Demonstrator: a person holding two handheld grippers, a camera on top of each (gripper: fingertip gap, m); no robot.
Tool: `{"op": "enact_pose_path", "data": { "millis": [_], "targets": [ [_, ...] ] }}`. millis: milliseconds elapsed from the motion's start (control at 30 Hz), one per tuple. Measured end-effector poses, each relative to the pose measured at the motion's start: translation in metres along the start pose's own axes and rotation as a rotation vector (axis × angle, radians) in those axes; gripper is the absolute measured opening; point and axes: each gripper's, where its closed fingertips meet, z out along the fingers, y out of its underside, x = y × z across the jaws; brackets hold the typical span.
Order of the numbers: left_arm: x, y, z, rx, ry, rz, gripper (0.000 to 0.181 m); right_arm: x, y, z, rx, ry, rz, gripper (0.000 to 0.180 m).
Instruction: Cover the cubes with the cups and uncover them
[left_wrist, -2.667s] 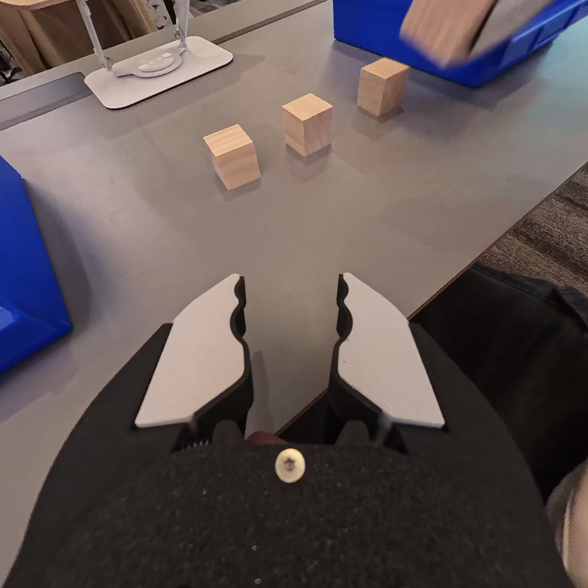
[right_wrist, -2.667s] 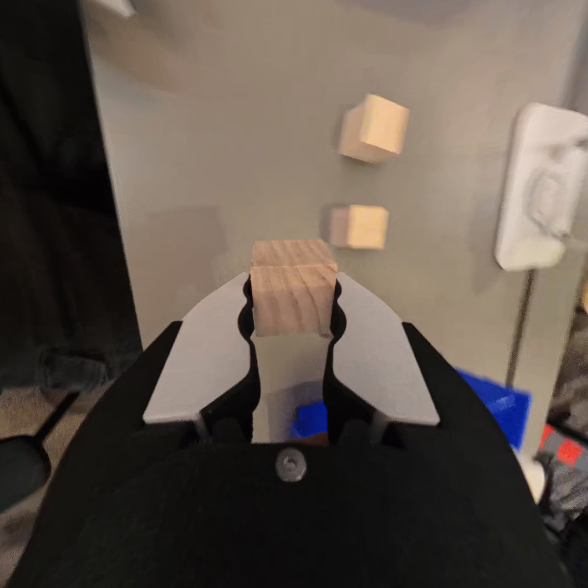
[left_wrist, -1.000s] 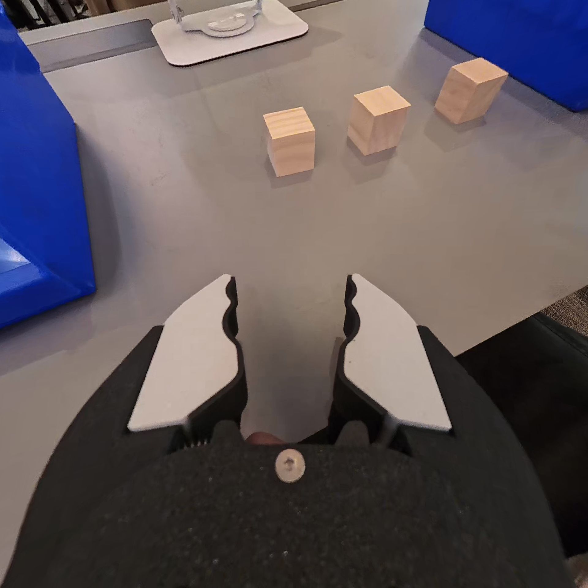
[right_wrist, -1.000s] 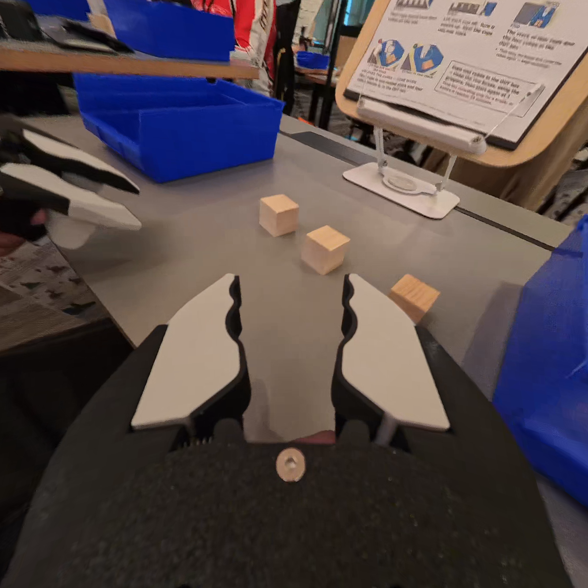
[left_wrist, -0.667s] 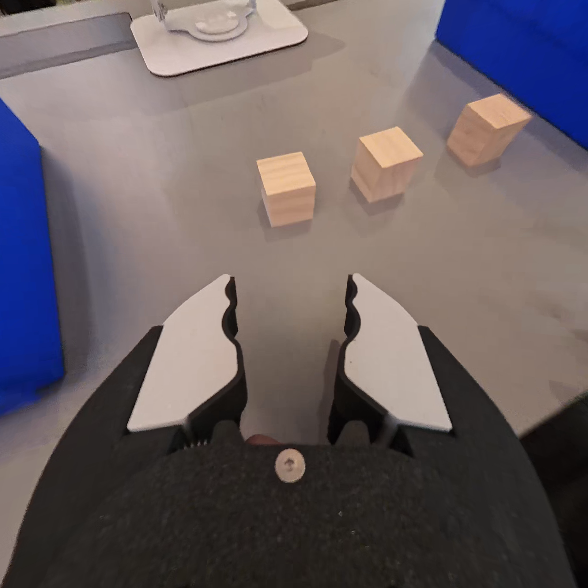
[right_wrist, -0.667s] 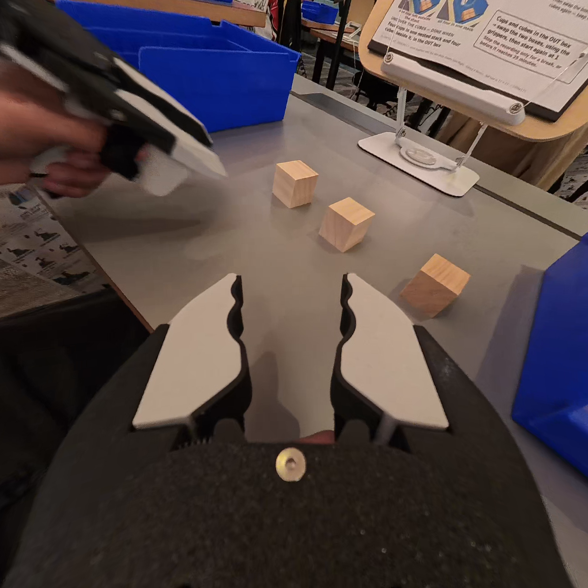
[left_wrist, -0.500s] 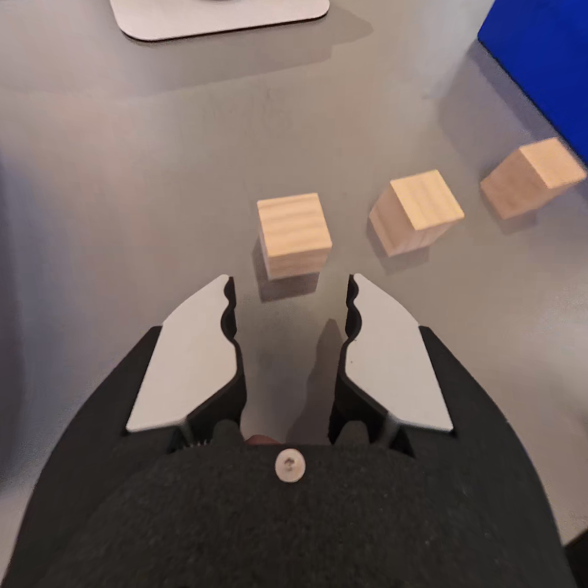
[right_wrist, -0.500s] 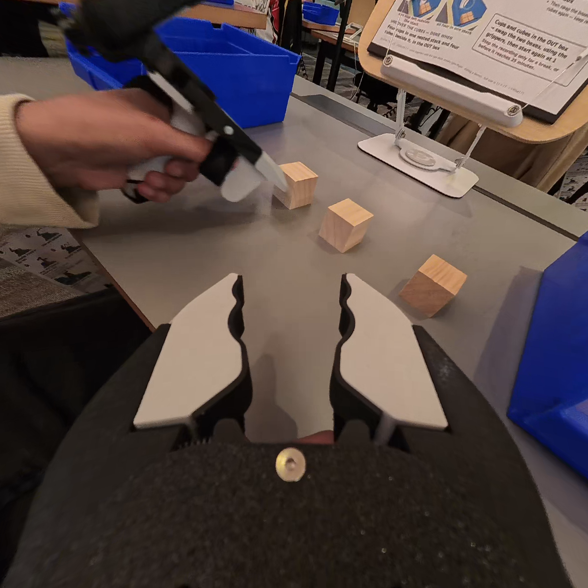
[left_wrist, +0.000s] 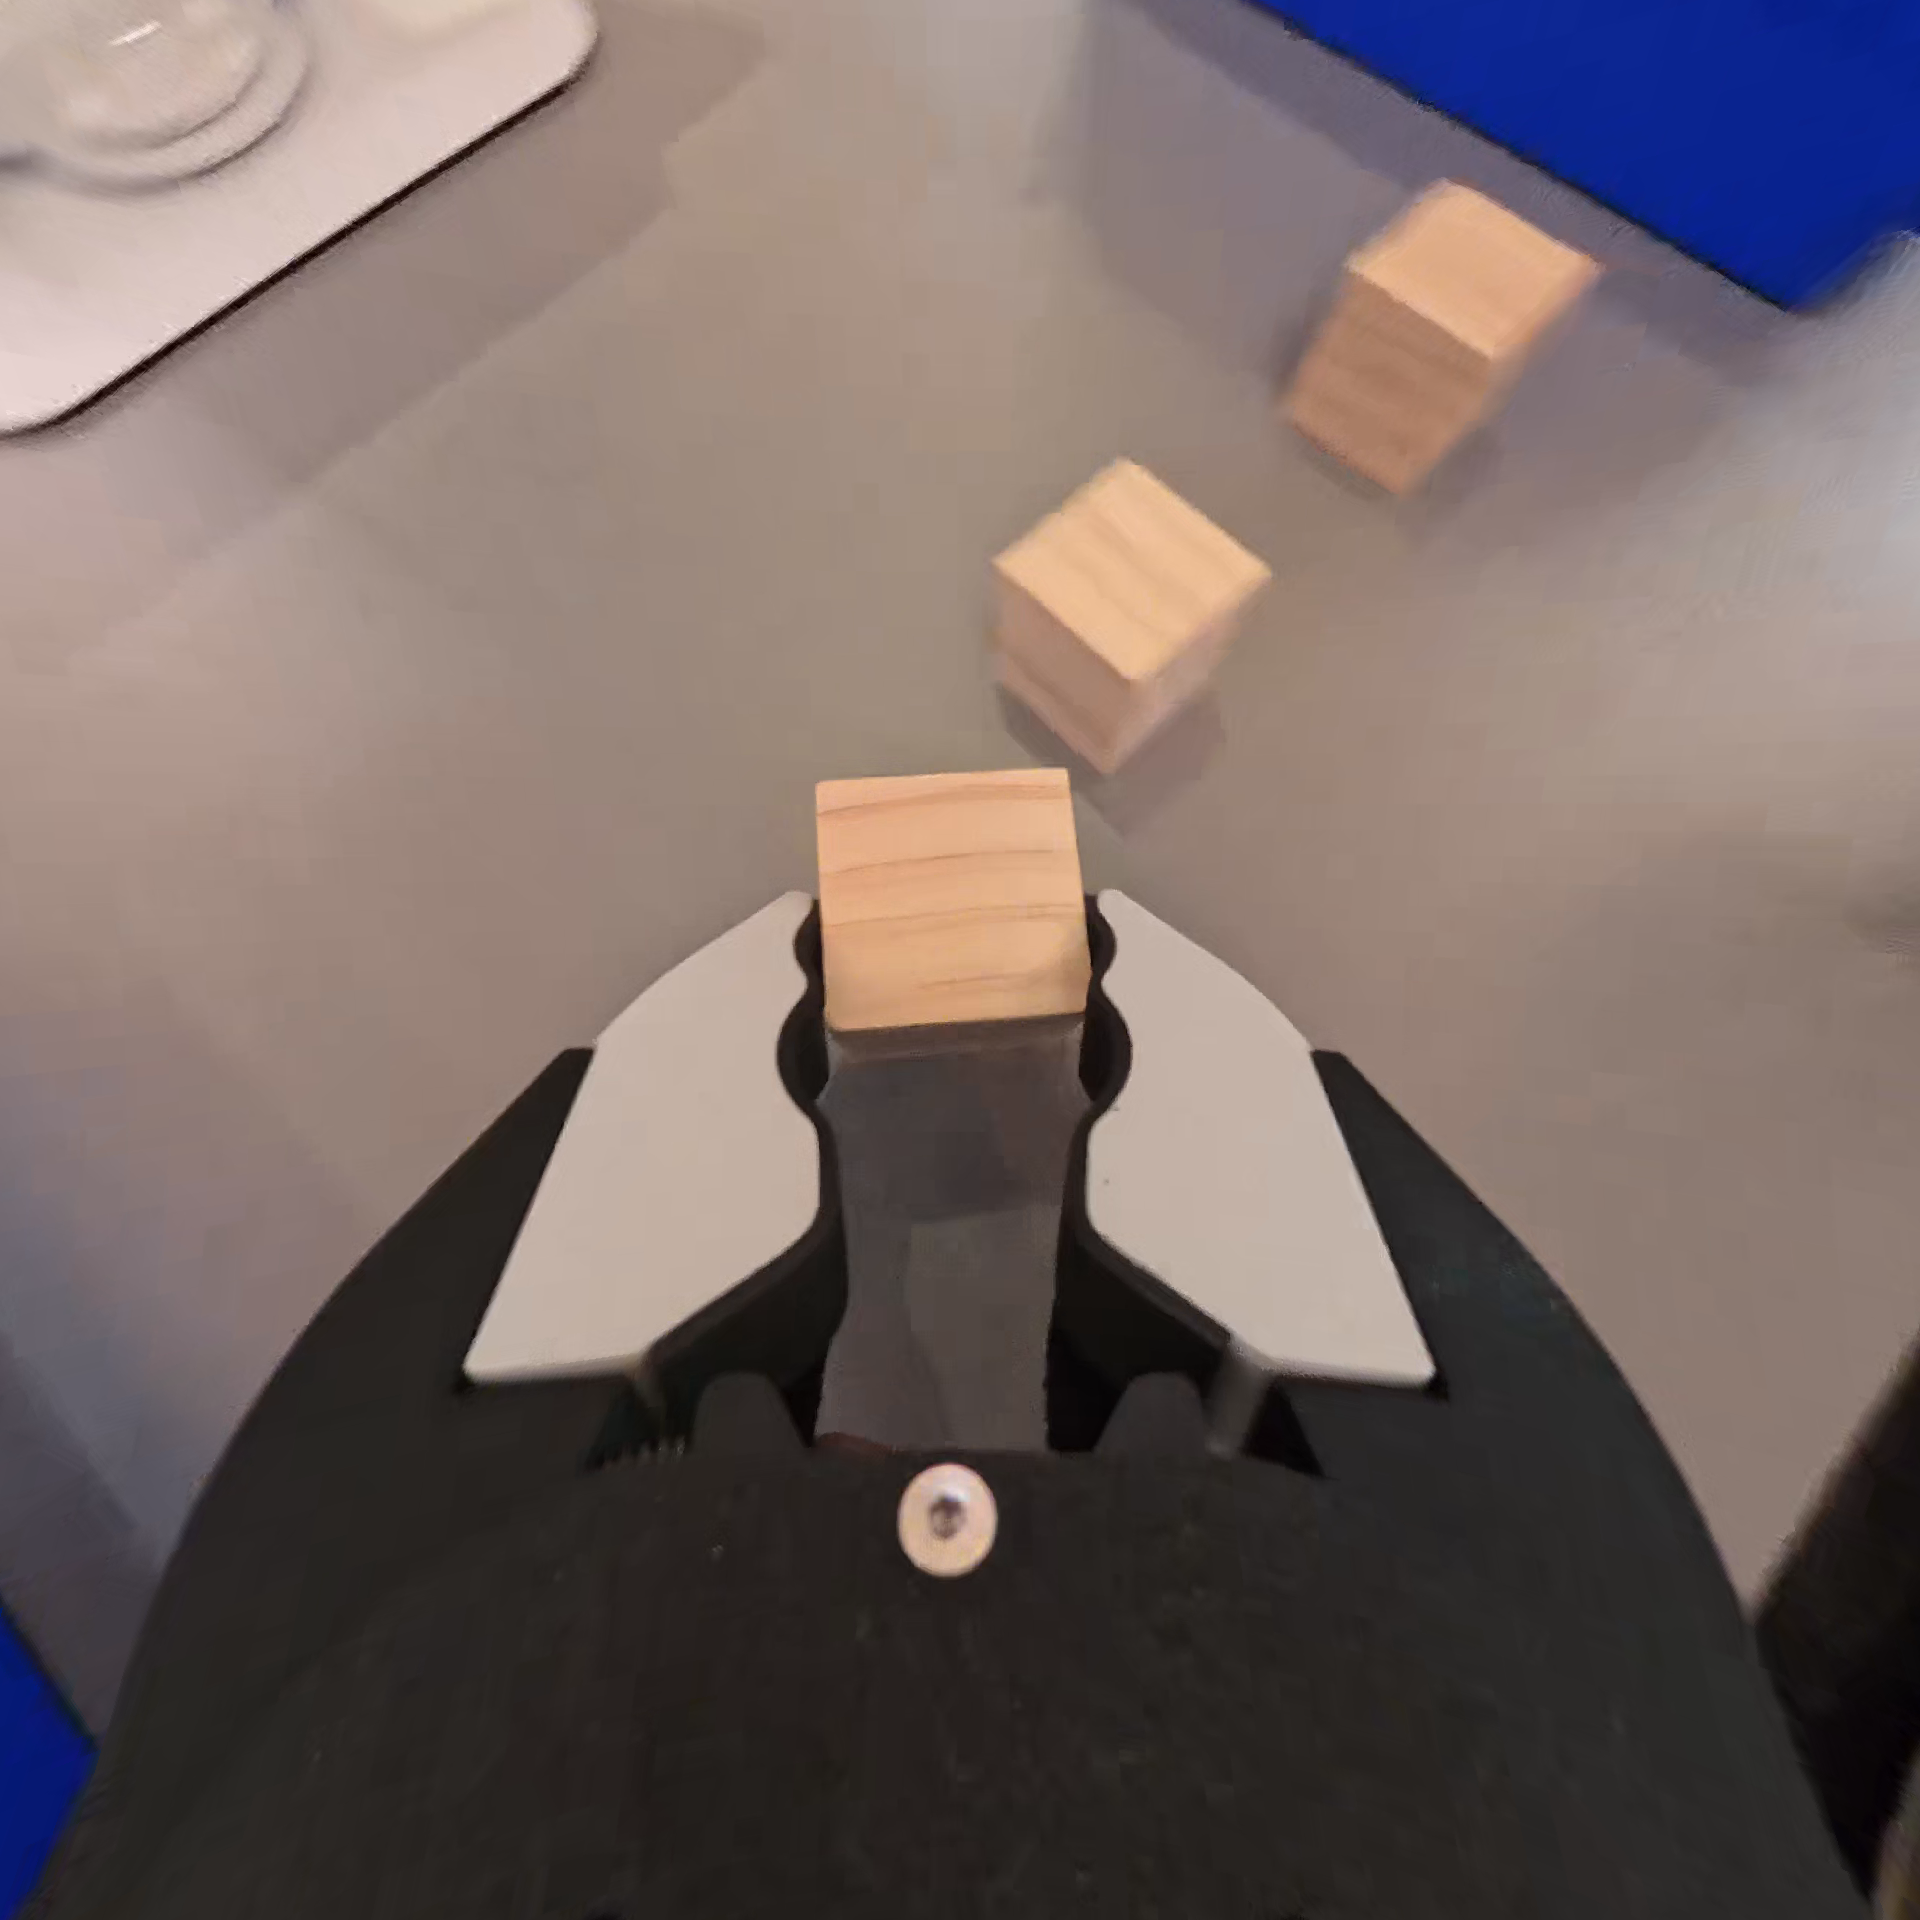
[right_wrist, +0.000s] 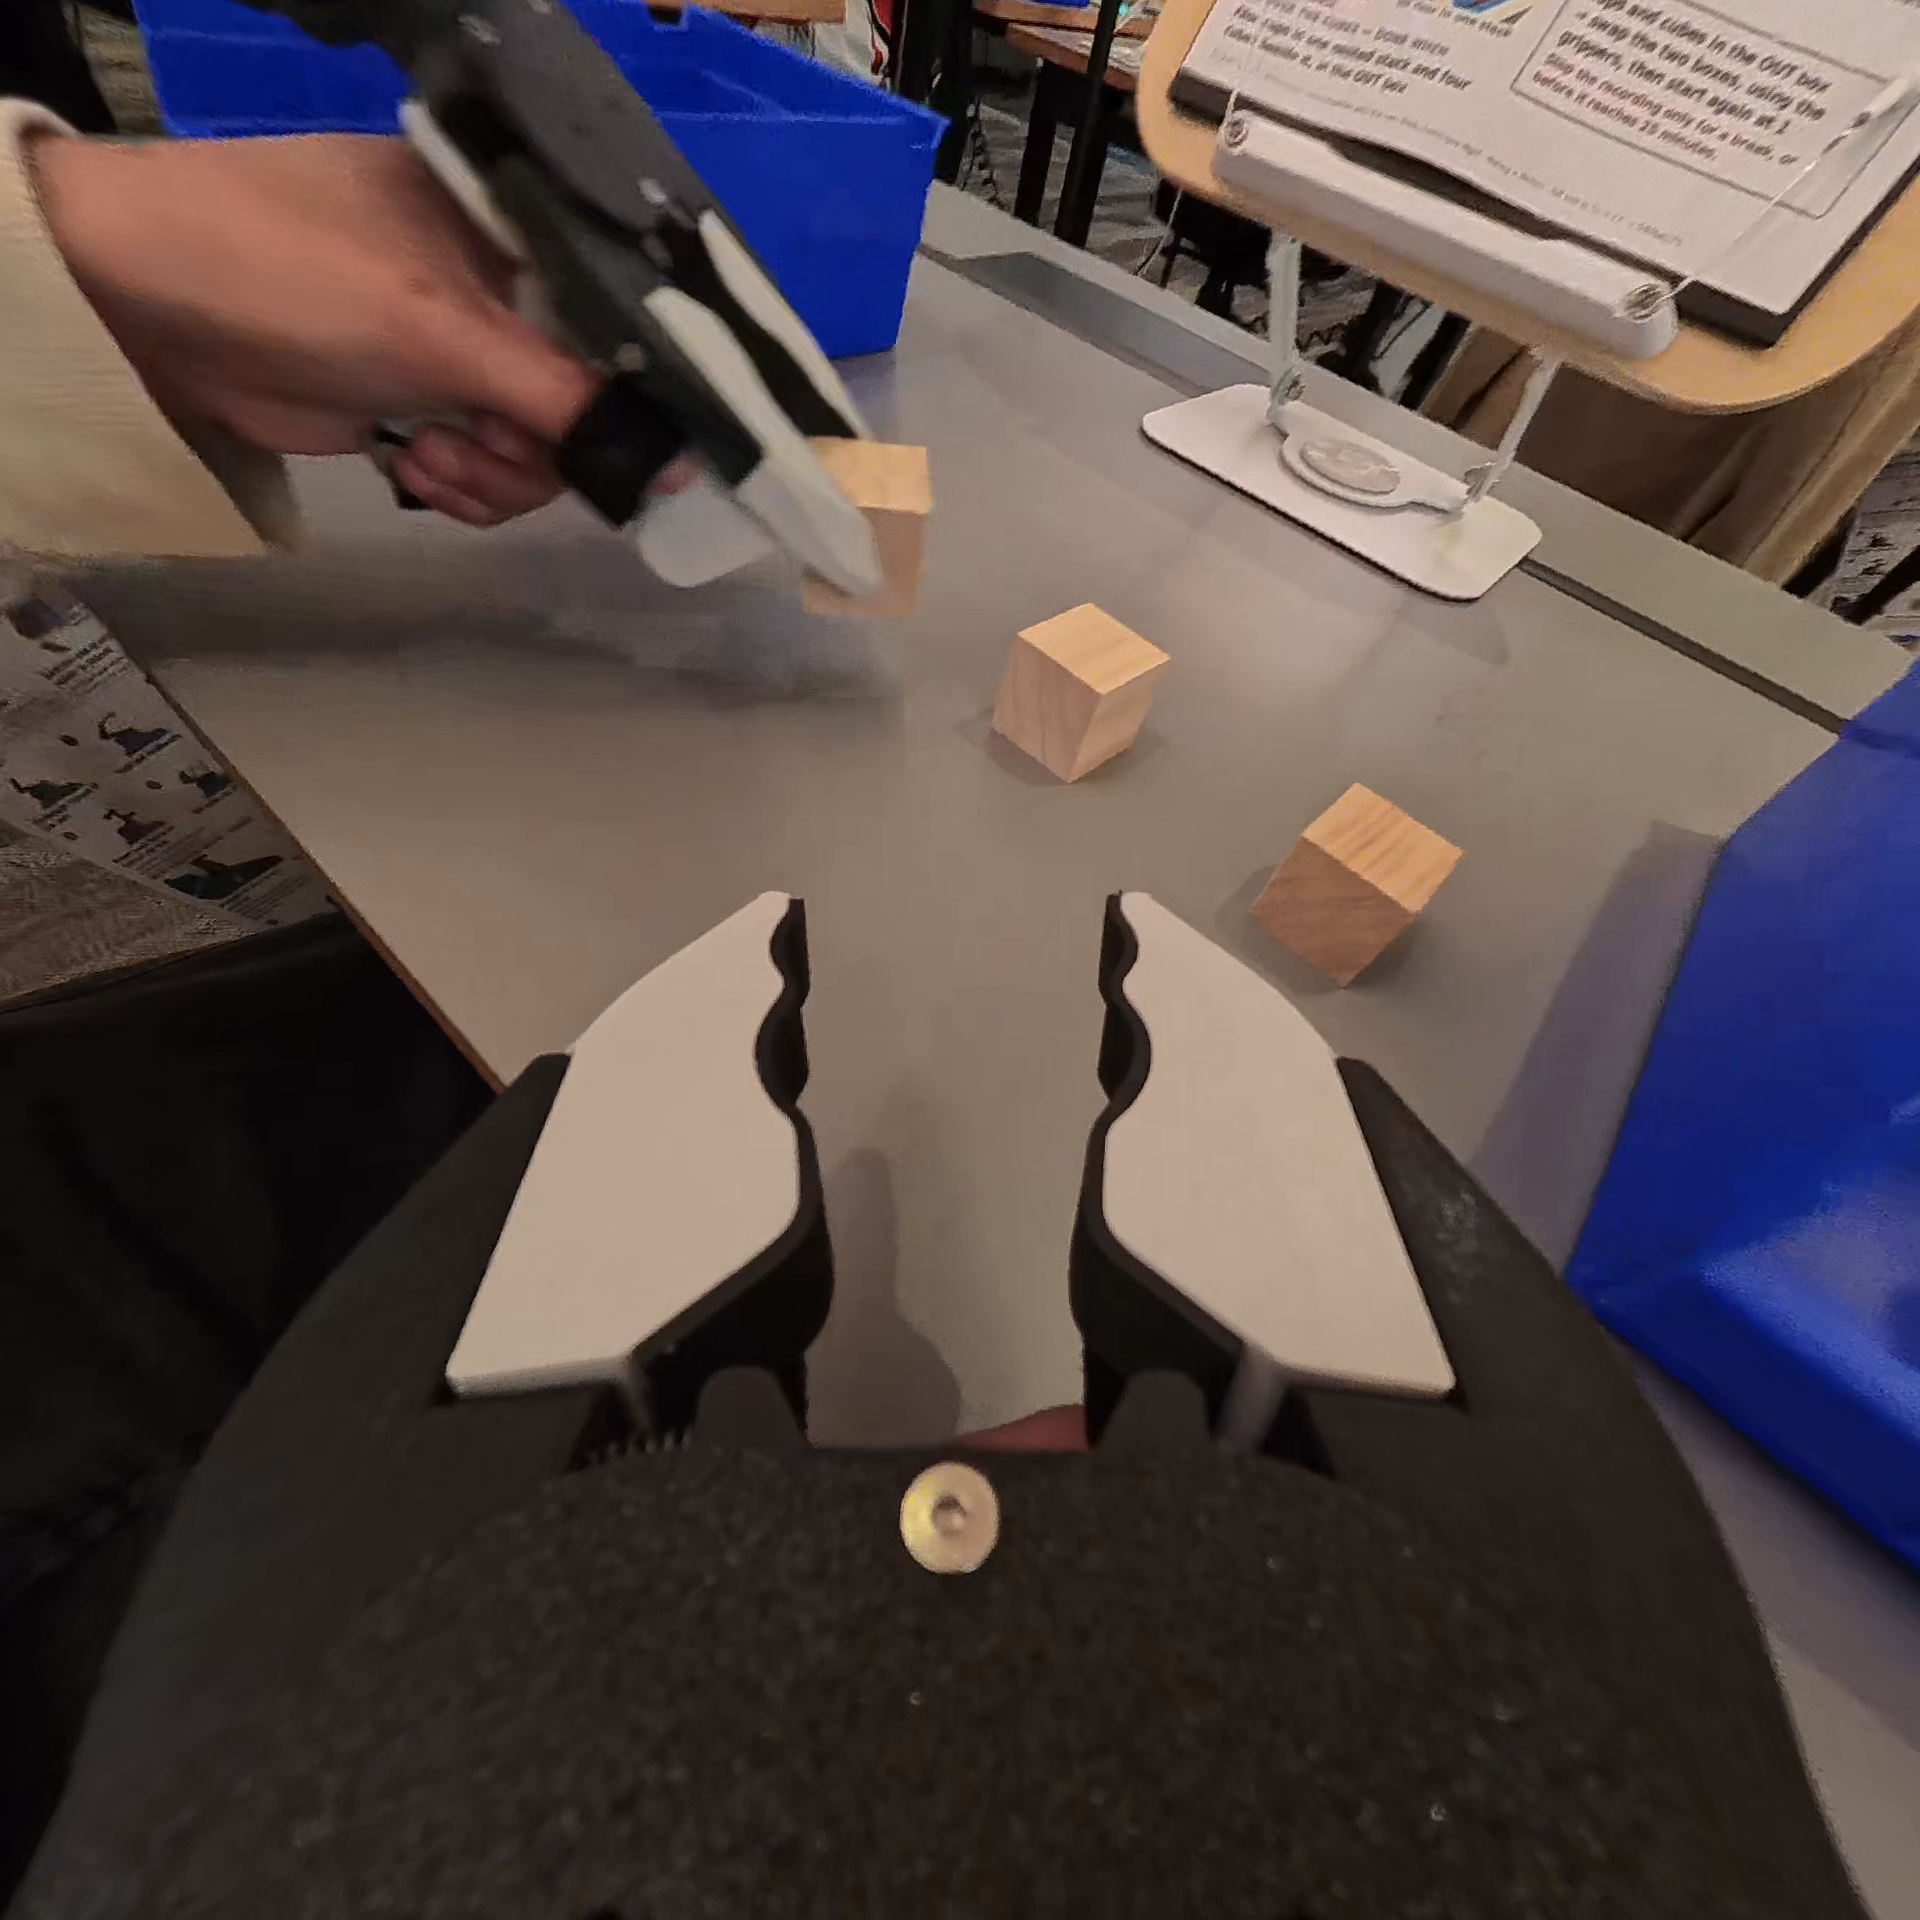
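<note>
Now the left gripper (left_wrist: 951, 920) is clenched on a wooden cube (left_wrist: 951, 899), pinched between its two fingertips over the grey table (left_wrist: 520, 727). From that cube, a second cube (left_wrist: 1127, 613) sits at about one o'clock and a third cube (left_wrist: 1434, 332) lies farther off along the same line, near a blue bin (left_wrist: 1662, 125) at the far right. A white stand base (left_wrist: 260, 187) rests at eleven o'clock. The right gripper (right_wrist: 951, 925) hangs released and holds nothing above the table's near edge, the two loose cubes at twelve and two o'clock ahead of it. No cups show in either view.
</note>
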Motion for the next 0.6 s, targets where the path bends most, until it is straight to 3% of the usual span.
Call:
{"op": "enact_pose_path", "data": {
  "millis": [133, 200, 333, 433, 600],
  "targets": [
    [0.069, 0.008, -0.023, 0.018, 0.356, 0.241, 0.046, 0.014, -0.004, -0.007, 0.009, -0.019, 0.034, 0.055],
    [0.093, 0.018, -0.022, -0.022, 0.452, 0.340, 0.046, 0.014, -0.003, -0.007, -0.004, -0.066, 0.048, 0.056],
    [0.112, 0.037, -0.008, -0.134, 0.507, 0.468, 0.046, 0.003, 0.004, -0.009, -0.055, -0.180, 0.024, 0.056],
    [0.119, 0.039, -0.004, -0.125, 0.537, 0.490, 0.046, -0.002, 0.011, -0.010, -0.092, -0.227, 0.017, 0.056],
    [0.115, 0.038, -0.012, -0.095, 0.513, 0.457, 0.079, -0.016, 0.016, -0.007, -0.152, -0.285, -0.043, 0.057]
  ]
}}
